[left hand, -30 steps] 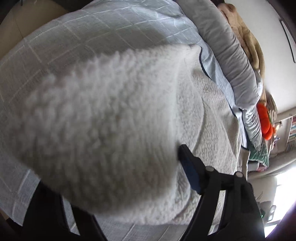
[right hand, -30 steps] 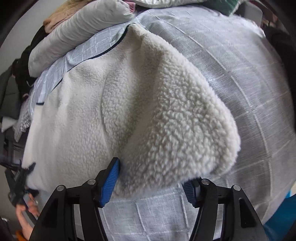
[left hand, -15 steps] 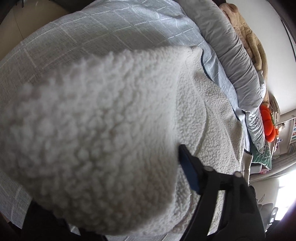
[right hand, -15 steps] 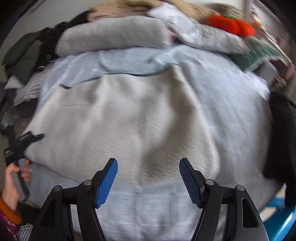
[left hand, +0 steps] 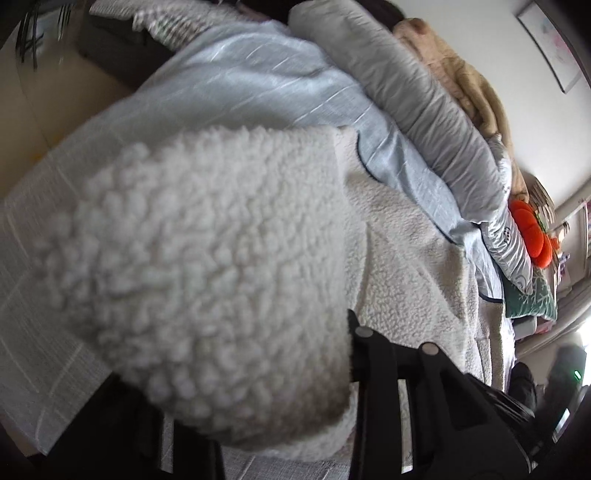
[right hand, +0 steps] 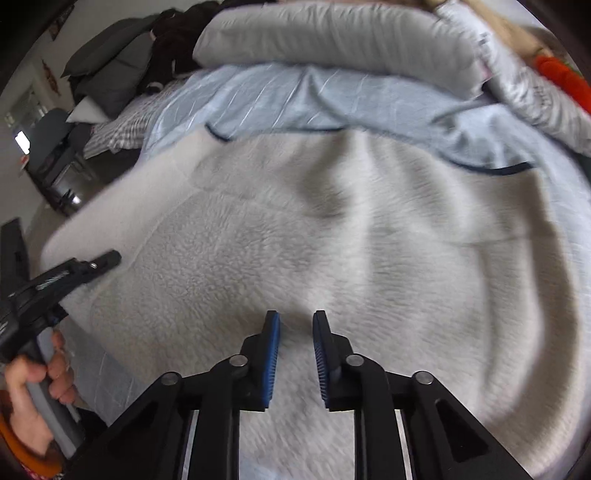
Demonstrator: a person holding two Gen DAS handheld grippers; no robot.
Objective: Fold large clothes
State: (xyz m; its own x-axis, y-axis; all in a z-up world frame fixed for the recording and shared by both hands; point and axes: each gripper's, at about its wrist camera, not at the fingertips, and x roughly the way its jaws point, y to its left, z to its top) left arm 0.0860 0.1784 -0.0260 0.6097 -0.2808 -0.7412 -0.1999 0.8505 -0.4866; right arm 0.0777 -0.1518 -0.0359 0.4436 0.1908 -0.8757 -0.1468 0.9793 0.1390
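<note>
— Two jaw pairs just closing: left gripper (right hand: 112, 258) clamped on fleece (left hand: 207, 258) edge over bed (left hand: 240, 81); right gripper (right hand: 295, 325) narrowed, empty, above fleece middle.
— Carry left edge across, lay flat, smooth creases.

Bed (right hand: 110, 373) carries everything, covered by a pale blue sheet with a thin white grid. Cream fleece garment (right hand: 332, 240) lies spread flat across the near middle. Far side: long grey rolled duvet (right hand: 332, 33), tan blanket (left hand: 454, 77) behind it. Far right: orange cushion (left hand: 532, 236) and green patterned pillow (left hand: 532, 302). Far left: dark clothes pile (right hand: 122, 62).
</note>
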